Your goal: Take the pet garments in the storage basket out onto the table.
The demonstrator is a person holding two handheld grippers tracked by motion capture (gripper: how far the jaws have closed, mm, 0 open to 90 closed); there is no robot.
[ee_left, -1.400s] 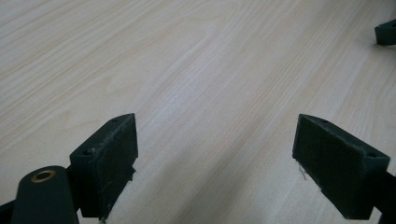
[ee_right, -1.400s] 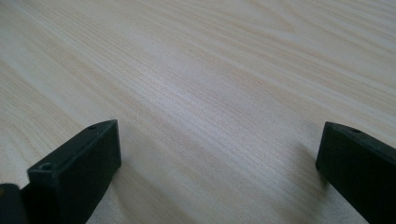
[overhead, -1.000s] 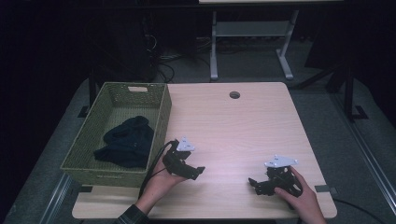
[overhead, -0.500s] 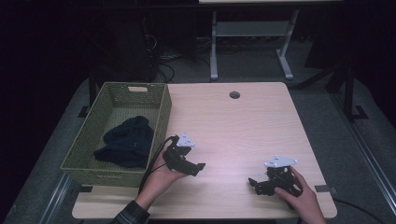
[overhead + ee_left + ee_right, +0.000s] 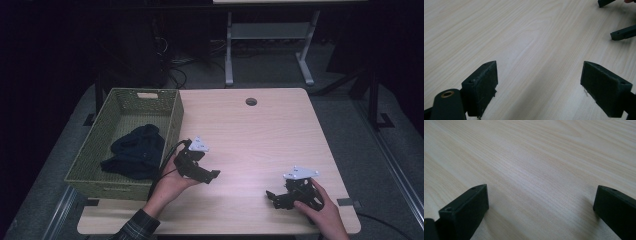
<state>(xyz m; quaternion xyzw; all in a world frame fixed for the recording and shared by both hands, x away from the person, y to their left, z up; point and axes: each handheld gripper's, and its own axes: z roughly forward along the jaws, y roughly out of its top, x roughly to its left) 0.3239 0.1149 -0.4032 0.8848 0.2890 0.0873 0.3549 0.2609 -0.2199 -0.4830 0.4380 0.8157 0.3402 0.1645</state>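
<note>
Both grippers, left (image 5: 212, 175) and right (image 5: 272, 197), sit wide open and empty over the table (image 5: 260, 135). We'd say the dark clothes (image 5: 135, 152) are already in the basket (image 5: 172, 122), so little's left.

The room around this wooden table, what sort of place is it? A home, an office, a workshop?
Probably a lab or test room, not a home. The bare light-wood table has a cable hole, cables lie on the grey floor behind it, and a metal stand is there. A person holds the left gripper and the right gripper.

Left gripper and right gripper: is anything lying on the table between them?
No. In the high view, bare light wooden tabletop separates the left gripper from the right gripper; both are open.
</note>
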